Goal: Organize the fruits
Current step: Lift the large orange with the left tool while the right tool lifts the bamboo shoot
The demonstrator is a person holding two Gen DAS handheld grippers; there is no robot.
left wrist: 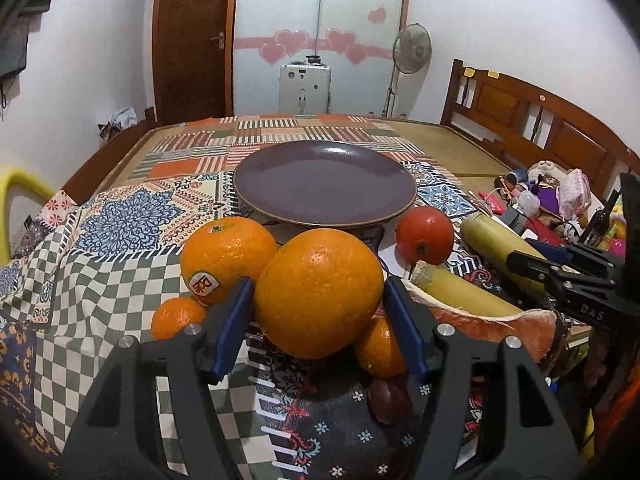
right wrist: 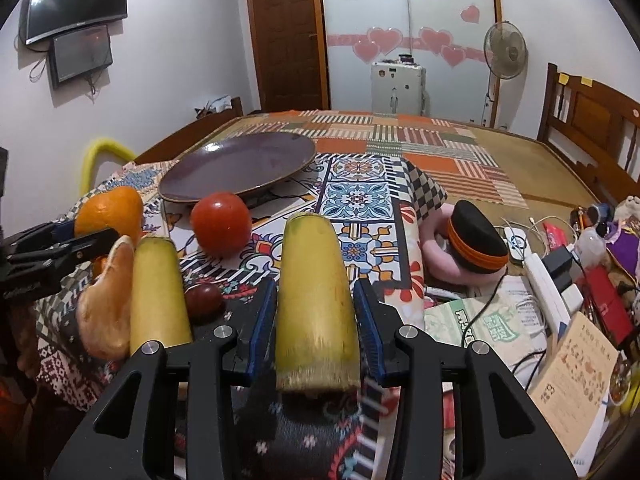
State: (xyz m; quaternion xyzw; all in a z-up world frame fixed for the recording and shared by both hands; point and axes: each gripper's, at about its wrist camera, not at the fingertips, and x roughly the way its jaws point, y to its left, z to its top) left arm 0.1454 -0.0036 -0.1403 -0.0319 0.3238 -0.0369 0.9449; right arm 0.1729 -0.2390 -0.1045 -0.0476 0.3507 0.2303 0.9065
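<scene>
Both claws grasping fruit, plate empty.
Left claw (left wrist: 318, 312) pads flank big orange (left wrist: 318, 288); right claw (right wrist: 316, 320) brackets yellow-green stalk (right wrist: 316, 300). Plate (left wrist: 324, 210) at 12 o'clock; next: lift, carry forward.

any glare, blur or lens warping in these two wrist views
Left wrist view: fisheye bends the door frame and headboard; soft sheen on the purple plate and a highlight on the large orange; dark vignette corners. Right wrist view: same bowing; smeared blur below the near end of the sugarcane piece; glare on the wall screens.
</scene>
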